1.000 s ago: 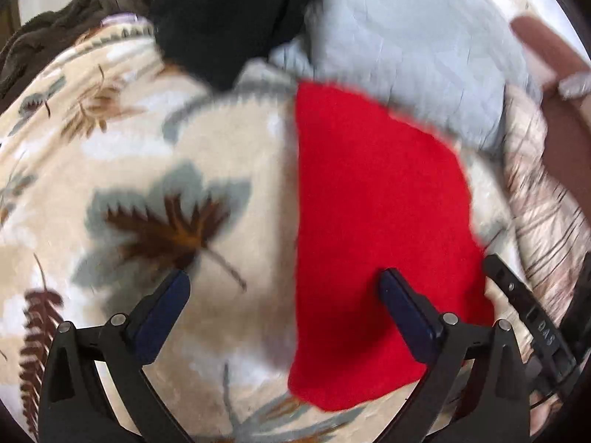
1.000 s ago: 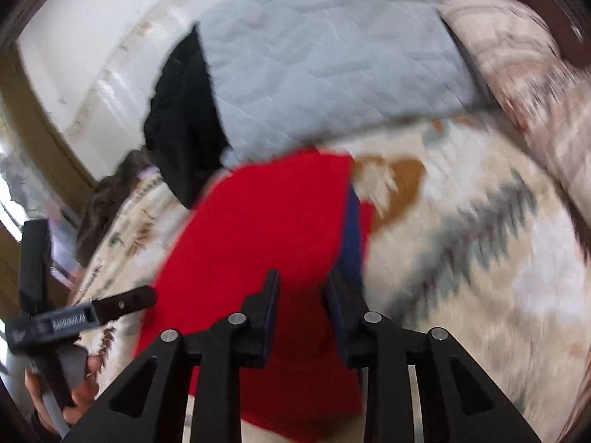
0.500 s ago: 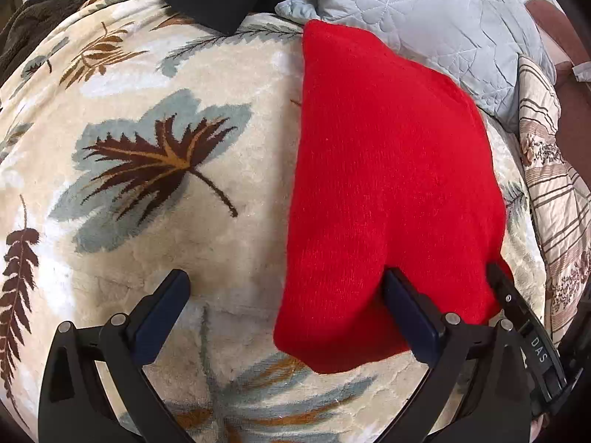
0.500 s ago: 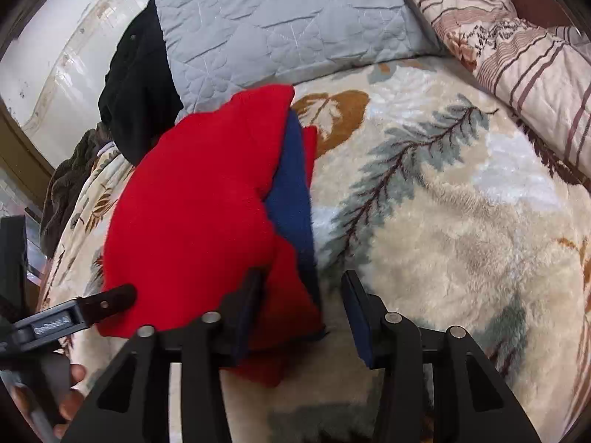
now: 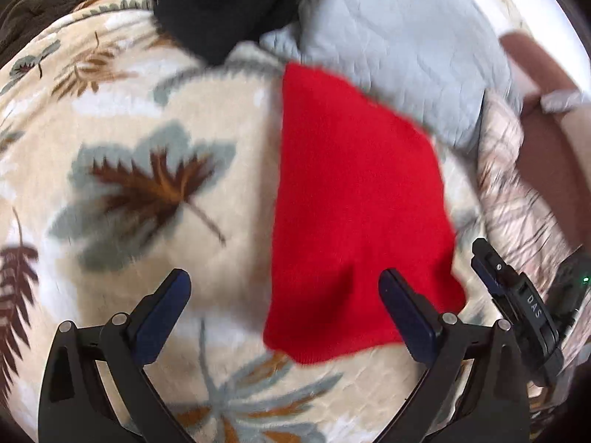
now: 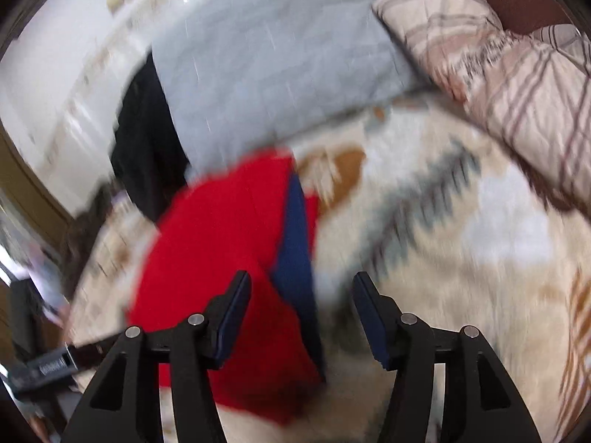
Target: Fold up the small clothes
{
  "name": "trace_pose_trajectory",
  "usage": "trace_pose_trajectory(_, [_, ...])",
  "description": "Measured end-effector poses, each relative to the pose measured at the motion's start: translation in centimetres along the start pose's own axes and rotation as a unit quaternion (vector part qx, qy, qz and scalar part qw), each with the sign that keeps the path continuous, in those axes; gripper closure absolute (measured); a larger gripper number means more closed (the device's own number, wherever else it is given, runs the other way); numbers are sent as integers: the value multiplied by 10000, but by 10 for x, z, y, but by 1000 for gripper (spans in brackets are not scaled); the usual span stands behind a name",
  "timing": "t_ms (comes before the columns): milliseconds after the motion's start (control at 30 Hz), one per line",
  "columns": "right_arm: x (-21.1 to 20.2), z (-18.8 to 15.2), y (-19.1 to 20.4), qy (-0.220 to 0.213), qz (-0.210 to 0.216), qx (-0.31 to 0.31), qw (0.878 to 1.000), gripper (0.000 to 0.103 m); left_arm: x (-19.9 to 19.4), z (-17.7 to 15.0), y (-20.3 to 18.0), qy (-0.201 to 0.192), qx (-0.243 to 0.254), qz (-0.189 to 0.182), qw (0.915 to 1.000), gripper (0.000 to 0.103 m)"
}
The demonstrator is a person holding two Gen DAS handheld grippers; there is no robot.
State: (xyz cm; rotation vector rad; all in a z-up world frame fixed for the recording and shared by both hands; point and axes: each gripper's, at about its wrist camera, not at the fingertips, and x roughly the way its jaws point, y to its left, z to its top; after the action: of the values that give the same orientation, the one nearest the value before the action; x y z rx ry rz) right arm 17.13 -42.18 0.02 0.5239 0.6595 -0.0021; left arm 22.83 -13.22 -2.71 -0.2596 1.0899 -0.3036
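Jaws on both the left gripper (image 5: 282, 291) and right gripper (image 6: 301, 304) are standing spread, the right having just been opening, letting the folded red garment (image 5: 354, 199) lie flat on the bed (image 5: 110, 110).

Red garment (image 5: 354, 206) folded flat, navy edge showing.

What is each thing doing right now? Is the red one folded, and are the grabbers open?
red garment: folded, lying on the leaf blanket, a blue layer at one edge.
left gripper: open, holding nothing.
right gripper: open, has just been opening, nothing pinched.
leaf blanket: spread out.
grey pillow: behind the garment.
black cloth: heaped, unfolded.
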Motion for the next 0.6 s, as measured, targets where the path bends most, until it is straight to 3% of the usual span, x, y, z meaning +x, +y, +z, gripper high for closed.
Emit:
trace_pose_trajectory(100, [24,33,19,-57,-37,-318,9995,49,3,36,1,-11,-162,-119,9998,1])
trace_pose_trajectory(267, [73,60,54,73,-206,-954,9952,77,34,76,-15,129,-21,128,9998,1])
trace_pose_trajectory(333, [98,61,55,300,-329,-1042,9936,78,52,82,-17,274,8,235,9993,1])
trace_pose_trajectory(400, [127,53,50,705,-793,-1203,9870,85,74,84,-14,481,-27,326,9983,0])
trace_pose_trajectory(500, [136,51,51,762,-1102,-1502,9795,86,92,83,-3,744,-390,-96,9964,0])
trace_pose_trajectory(600, [114,55,44,685,-682,-1195,9881,86,83,88,9,842,-551,-338,9944,0])
